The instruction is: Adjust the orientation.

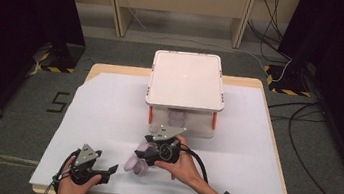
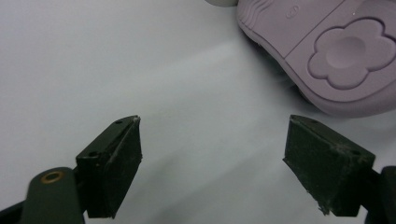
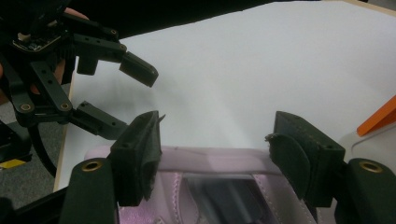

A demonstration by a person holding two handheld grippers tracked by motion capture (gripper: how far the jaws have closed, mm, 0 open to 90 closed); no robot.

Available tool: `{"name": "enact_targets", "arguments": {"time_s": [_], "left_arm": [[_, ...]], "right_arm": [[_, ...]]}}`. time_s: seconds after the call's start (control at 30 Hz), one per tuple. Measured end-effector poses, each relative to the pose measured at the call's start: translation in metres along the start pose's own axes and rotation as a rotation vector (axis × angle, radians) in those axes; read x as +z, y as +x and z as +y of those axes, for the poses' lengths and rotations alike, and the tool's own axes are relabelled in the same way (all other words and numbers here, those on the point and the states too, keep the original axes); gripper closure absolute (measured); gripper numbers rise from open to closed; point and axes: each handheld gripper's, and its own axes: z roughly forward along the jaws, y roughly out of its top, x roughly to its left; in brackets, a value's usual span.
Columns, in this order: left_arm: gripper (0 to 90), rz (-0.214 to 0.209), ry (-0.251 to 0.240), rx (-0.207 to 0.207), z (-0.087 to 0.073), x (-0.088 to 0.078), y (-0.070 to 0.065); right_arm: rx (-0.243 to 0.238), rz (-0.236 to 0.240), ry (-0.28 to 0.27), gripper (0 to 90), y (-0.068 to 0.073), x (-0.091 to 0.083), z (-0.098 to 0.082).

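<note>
High view: lilac shoe (image 1: 135, 162) on the white sheet (image 1: 107, 113), btwn both grippers; rt gripper (image 1: 151, 151) straddles its rim at 1 o'clock, jaws wide, not clamped. Left gripper (image 1: 108, 172) wide, empty; shoe at its 2 o'clock. Count: 1 shoe outside, 1 lidded box (image 1: 187, 81), 2 grippers.

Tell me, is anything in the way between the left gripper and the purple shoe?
No, nothing visible. The left gripper is open over bare white paper, and the purple shoe lies just ahead of it. The right gripper is already at the shoe.
</note>
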Motion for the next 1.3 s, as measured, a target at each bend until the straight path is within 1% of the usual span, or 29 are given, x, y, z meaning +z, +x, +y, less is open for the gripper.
{"name": "enact_targets", "arguments": {"time_s": [0.1, 0.23, 0.3, 0.33, 0.37, 0.4, 0.47, 0.5, 0.53, 0.6, 0.63, 0.67, 0.7, 0.73, 0.77, 0.8, 0.83, 0.87, 0.9, 0.93, 0.97, 1.0, 1.03, 1.07, 1.1, 1.13, 1.2, 1.23, 1.3], "left_arm": [[18.4, -0.001, -0.001, 0.002, 0.000, 0.000, 0.000], [18.4, -0.007, 0.002, 0.005, 0.000, 0.000, -0.001], [18.4, -0.008, 0.001, 0.003, -0.001, 0.000, -0.001], [18.4, -0.008, -0.001, 0.001, -0.001, 0.000, -0.001], [18.4, -0.007, 0.000, 0.002, -0.001, 0.000, 0.000], [18.4, -0.007, 0.000, 0.001, -0.001, 0.000, 0.000], [18.4, -0.005, 0.002, 0.001, -0.001, 0.000, -0.001], [18.4, 0.001, 0.001, 0.000, -0.001, 0.000, 0.000], [18.4, 0.001, 0.001, 0.000, -0.001, 0.000, 0.000], [18.4, 0.002, -0.001, -0.005, -0.001, -0.001, 0.001], [18.4, 0.002, -0.002, -0.006, -0.001, -0.002, 0.002], [18.4, 0.003, -0.004, -0.009, -0.001, -0.002, 0.002], [18.4, 0.003, -0.004, -0.009, -0.001, -0.002, 0.002], [18.4, 0.002, -0.003, -0.008, -0.001, -0.002, 0.002], [19.4, 0.013, 0.007, 0.003, -0.001, -0.001, 0.001], [19.6, 0.013, 0.007, 0.003, -0.001, -0.001, 0.001], [19.6, 0.017, 0.013, -0.006, -0.002, -0.001, 0.002], [19.5, 0.017, 0.013, -0.006, -0.002, -0.001, 0.002], [20.0, 0.041, 0.021, -0.005, -0.003, -0.002, 0.004], [20.8, 0.049, 0.023, 0.001, -0.003, -0.002, 0.004], [21.1, 0.050, 0.024, 0.000, -0.003, -0.003, 0.005], [21.0, 0.050, 0.024, 0.000, -0.003, -0.003, 0.005], [21.0, 0.031, 0.013, -0.016, -0.003, -0.003, 0.006], [21.0, 0.031, 0.013, -0.016, -0.003, -0.003, 0.006], [21.0, 0.028, 0.017, -0.010, -0.002, -0.003, 0.004], [20.9, 0.022, 0.022, -0.002, -0.002, -0.002, 0.003], [20.9, 0.015, 0.036, 0.013, -0.002, 0.000, 0.000], [21.0, 0.010, 0.031, 0.014, -0.002, 0.001, -0.002], [21.0, 0.011, 0.029, 0.012, -0.002, 0.000, -0.002]], "right_arm": [[-0.013, -0.010, 0.001, 34.2, 0.003, 0.001, 0.001], [-0.033, -0.036, 0.009, 33.9, 0.003, -0.006, 0.002], [-0.066, -0.061, 0.035, 34.4, 0.004, -0.010, 0.000], [-0.061, -0.060, 0.044, 34.5, 0.004, -0.012, -0.001], [-0.045, -0.060, 0.032, 35.2, 0.004, -0.013, -0.004], [-0.045, -0.042, 0.030, 37.6, 0.005, -0.014, -0.006], [-0.053, -0.040, 0.033, 37.6, 0.005, -0.014, -0.006], [-0.046, -0.025, 0.032, 38.6, 0.005, -0.014, -0.006], [-0.046, -0.025, 0.032, 38.6, 0.005, -0.014, -0.006], [-0.040, 0.001, 0.012, 39.0, 0.008, -0.017, -0.005], [-0.040, 0.001, 0.012, 39.0, 0.008, -0.017, -0.005], [-0.066, 0.038, 0.045, 38.5, 0.012, -0.017, -0.007], [-0.071, 0.059, 0.048, 38.2, 0.012, -0.015, -0.008], [-0.071, 0.059, 0.048, 38.2, 0.012, -0.015, -0.008], [-0.095, 0.097, 0.108, 40.1, 0.015, -0.010, -0.012], [-0.095, 0.097, 0.108, 40.1, 0.015, -0.010, -0.012], [-0.132, 0.085, 0.138, 41.5, 0.015, -0.002, -0.016], [-0.132, 0.085, 0.138, 41.5, 0.015, -0.002, -0.016], [-0.125, 0.083, 0.106, 43.7, 0.012, 0.005, -0.016], [-0.101, 0.098, 0.084, 44.0, 0.010, 0.007, -0.015], [-0.090, 0.110, 0.072, 46.8, 0.008, 0.007, -0.014], [-0.090, 0.110, 0.072, 46.8, 0.008, 0.007, -0.014], [-0.103, 0.094, 0.063, 52.3, 0.006, 0.007, -0.010], [-0.103, 0.094, 0.063, 52.3, 0.006, 0.007, -0.010], [-0.108, 0.084, 0.063, 54.9, 0.005, 0.008, -0.010], [-0.108, 0.058, 0.072, 54.8, 0.005, 0.010, -0.011], [-0.094, 0.028, 0.078, 56.3, 0.004, 0.014, -0.013], [-0.095, 0.033, 0.047, 69.1, 0.004, 0.016, -0.015], [-0.098, 0.026, 0.050, 71.3, 0.006, 0.016, -0.014]]}}
